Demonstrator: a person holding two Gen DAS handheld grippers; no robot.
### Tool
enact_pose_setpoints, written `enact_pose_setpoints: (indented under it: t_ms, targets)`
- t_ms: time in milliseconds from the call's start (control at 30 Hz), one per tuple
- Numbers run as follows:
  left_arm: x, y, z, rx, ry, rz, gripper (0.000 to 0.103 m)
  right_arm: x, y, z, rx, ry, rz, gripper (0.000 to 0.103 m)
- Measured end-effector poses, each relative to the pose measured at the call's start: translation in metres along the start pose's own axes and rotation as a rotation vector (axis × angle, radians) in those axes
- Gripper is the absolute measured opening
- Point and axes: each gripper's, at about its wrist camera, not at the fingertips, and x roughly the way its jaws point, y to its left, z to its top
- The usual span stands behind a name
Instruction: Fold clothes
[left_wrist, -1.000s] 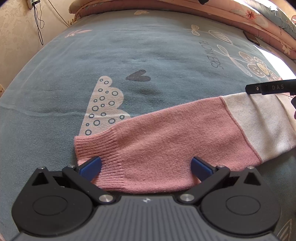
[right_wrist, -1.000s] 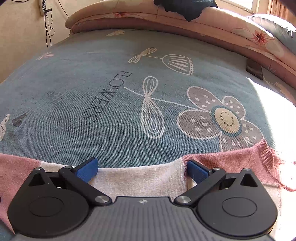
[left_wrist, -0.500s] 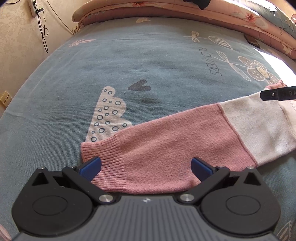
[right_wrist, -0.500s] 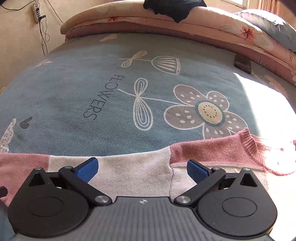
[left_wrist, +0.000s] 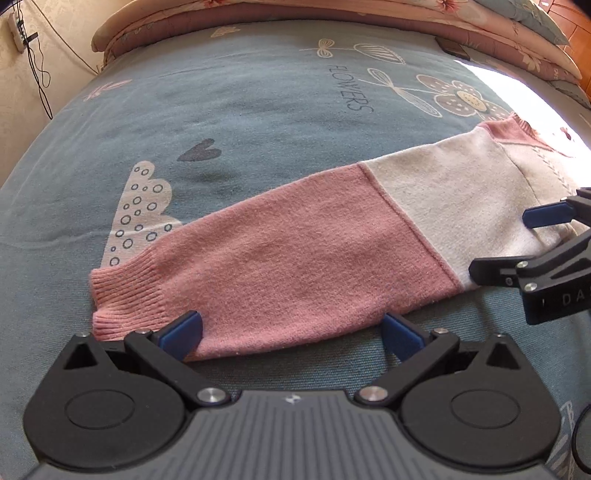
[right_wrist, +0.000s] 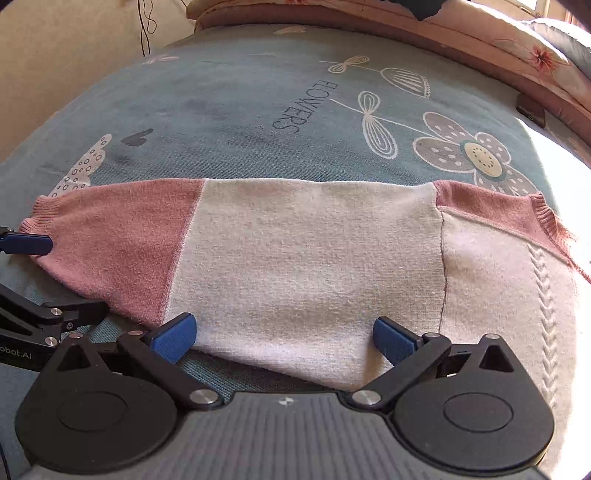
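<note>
Nearest in the left wrist view, left gripper (left_wrist: 291, 332) spread wide, blue pads either side of the near hem of the sweater sleeve (left_wrist: 280, 266), nothing clamped between them. Just past the pads, pink knit lying flat on the bedspread (left_wrist: 240, 110), ribbed cuff (left_wrist: 125, 295) off to the left, cream upper sleeve running away to the right. Over there, right gripper (left_wrist: 517, 240) coming in from the edge, also parted, fingers straddling the cream part of the sleeve. From the right wrist view, right gripper (right_wrist: 282, 338) wide apart too, pads at the sleeve's near edge, cream panel (right_wrist: 306, 251) between and beyond them, sweater body with its cable stitch (right_wrist: 543, 295) to the right. Further out, pink shoulder and collar (right_wrist: 517, 210), then the flower print (right_wrist: 476, 155) and "FLOWERS" lettering (right_wrist: 306, 107). Farthest back, folded quilts (right_wrist: 443, 22) along the head of the bed.
</note>
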Motion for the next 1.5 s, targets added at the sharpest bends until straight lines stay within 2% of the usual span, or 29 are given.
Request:
enact_pose_setpoints:
  t_ms: [133,233,300,367,433,500,567,667,700,767,800,933,1033,1167,1200,1267,1333,1400,1500]
  targets:
    - [-0.013,0.002,0.012,-0.02,-0.057,-0.011,0.102,-0.008,0.0,0.01,-0.019,-0.042,-0.007,0.103]
    - [-0.005,0.002,0.024,-0.026,-0.083,-0.024,0.102,-0.001,0.0,0.017,0.013,-0.036,-0.005,0.103]
    - [0.005,0.004,0.024,-0.043,-0.057,-0.023,0.102,0.001,0.001,0.017,0.017,-0.022,-0.001,0.103]
    - [0.016,0.011,0.017,-0.096,0.003,-0.02,0.103,0.002,0.003,0.013,0.012,0.006,0.01,0.103]
    - [0.009,0.018,0.009,-0.128,-0.017,-0.015,0.103,0.002,0.004,0.008,0.011,0.034,0.021,0.103]
    - [0.003,0.023,0.006,-0.157,-0.001,-0.005,0.102,-0.001,0.004,0.003,0.03,0.064,0.037,0.103]
    - [-0.005,0.023,0.008,-0.152,0.0,0.015,0.102,-0.011,0.004,0.0,0.037,0.054,0.057,0.103]
    - [-0.014,0.016,0.015,-0.101,0.004,0.033,0.102,-0.032,0.001,0.0,0.029,-0.033,0.012,0.103]
    - [-0.016,0.013,0.018,-0.087,0.001,0.041,0.102,-0.036,-0.005,0.0,0.047,-0.056,-0.031,0.103]
    - [-0.019,0.006,0.021,-0.075,-0.005,0.054,0.102,-0.036,-0.021,-0.003,0.116,-0.068,-0.092,0.103]
    - [-0.02,0.002,0.022,-0.08,-0.008,0.063,0.102,-0.034,-0.03,-0.005,0.155,-0.061,-0.093,0.103]
    - [-0.023,-0.016,0.023,-0.101,-0.009,0.1,0.102,-0.016,-0.051,-0.02,0.198,0.014,-0.028,0.103]
    - [-0.03,-0.036,0.024,-0.095,-0.012,0.113,0.102,-0.026,-0.056,-0.026,0.161,-0.001,0.026,0.103]
    - [-0.041,-0.067,0.032,-0.048,-0.028,0.15,0.102,-0.044,-0.075,-0.029,0.217,-0.056,0.041,0.103]
    - [-0.044,-0.074,0.035,-0.043,-0.037,0.152,0.102,-0.039,-0.082,-0.029,0.242,-0.042,0.061,0.103]
    - [-0.051,-0.087,0.042,-0.035,-0.06,0.153,0.102,-0.027,-0.091,-0.031,0.317,0.006,0.157,0.103]
    - [-0.056,-0.096,0.048,-0.027,-0.08,0.16,0.102,-0.024,-0.09,-0.033,0.335,-0.005,0.165,0.103]
    - [-0.059,-0.102,0.054,-0.019,-0.085,0.172,0.102,-0.026,-0.089,-0.032,0.3,0.006,0.164,0.103]
    - [-0.064,-0.109,0.061,-0.002,-0.087,0.182,0.102,-0.042,-0.102,-0.037,0.356,-0.028,0.186,0.103]
